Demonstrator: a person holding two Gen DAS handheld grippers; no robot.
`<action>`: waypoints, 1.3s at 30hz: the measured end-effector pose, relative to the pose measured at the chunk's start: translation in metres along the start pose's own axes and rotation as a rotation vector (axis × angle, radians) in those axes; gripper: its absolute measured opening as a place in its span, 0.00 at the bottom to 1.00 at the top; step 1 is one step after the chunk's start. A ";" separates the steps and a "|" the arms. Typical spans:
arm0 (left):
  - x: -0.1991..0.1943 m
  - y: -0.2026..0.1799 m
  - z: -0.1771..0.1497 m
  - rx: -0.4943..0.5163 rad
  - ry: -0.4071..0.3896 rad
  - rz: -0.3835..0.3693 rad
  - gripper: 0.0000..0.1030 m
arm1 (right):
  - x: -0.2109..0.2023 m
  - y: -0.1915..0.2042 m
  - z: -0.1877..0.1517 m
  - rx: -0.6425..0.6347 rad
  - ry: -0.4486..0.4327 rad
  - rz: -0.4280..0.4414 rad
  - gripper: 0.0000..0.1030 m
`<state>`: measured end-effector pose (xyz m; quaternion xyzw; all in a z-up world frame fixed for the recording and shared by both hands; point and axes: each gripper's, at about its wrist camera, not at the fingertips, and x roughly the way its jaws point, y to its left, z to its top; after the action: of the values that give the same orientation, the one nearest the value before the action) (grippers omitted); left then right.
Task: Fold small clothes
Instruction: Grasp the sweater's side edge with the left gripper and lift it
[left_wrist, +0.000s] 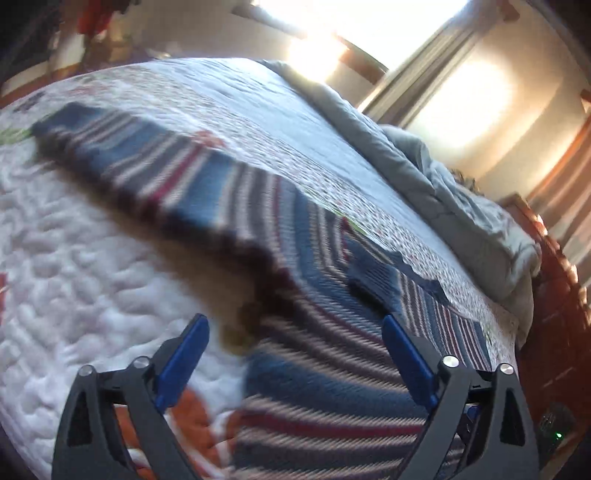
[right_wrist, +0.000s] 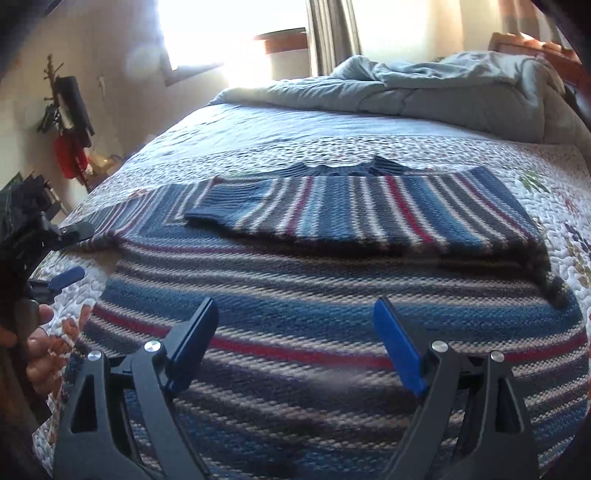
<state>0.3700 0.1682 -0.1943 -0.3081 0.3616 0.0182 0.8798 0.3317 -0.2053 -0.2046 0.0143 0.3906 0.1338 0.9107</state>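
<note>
My striped sweater (right_wrist: 332, 266) lies flat on the quilted bed (right_wrist: 554, 206), collar toward the grey duvet (right_wrist: 443, 92) at the head. One sleeve (right_wrist: 332, 206) is already laid across the chest, its ribbed cuff ending near the middle.

My right tongs (right_wrist: 295, 347) stand wide with nothing between them, hanging over the lower body of the knit. My left tongs (left_wrist: 295, 354) are also wide and empty, hovering at the sweater's edge where it meets the quilt; that view is smeared, so I can't say whether they brush the fabric.

The other sleeve looks like my next fold, I'd judge. To do it well, I'd pinch that sleeve at its cuff with the left tongs, taking only the top layer, and carry it over low so it lands straight across the first. The right tongs can press the hem to keep the body from sliding.
</note>
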 end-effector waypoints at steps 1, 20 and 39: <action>-0.005 0.012 0.000 -0.020 -0.007 -0.015 0.93 | 0.000 0.005 -0.002 -0.010 0.002 0.012 0.84; -0.018 0.297 0.182 -0.621 -0.073 -0.057 0.92 | 0.022 0.044 -0.015 -0.025 0.064 0.081 0.84; -0.016 0.219 0.232 -0.342 -0.083 0.082 0.07 | 0.018 0.033 -0.012 0.012 0.061 0.098 0.84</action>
<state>0.4478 0.4772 -0.1725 -0.4372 0.3290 0.1278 0.8272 0.3276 -0.1702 -0.2216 0.0348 0.4180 0.1763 0.8905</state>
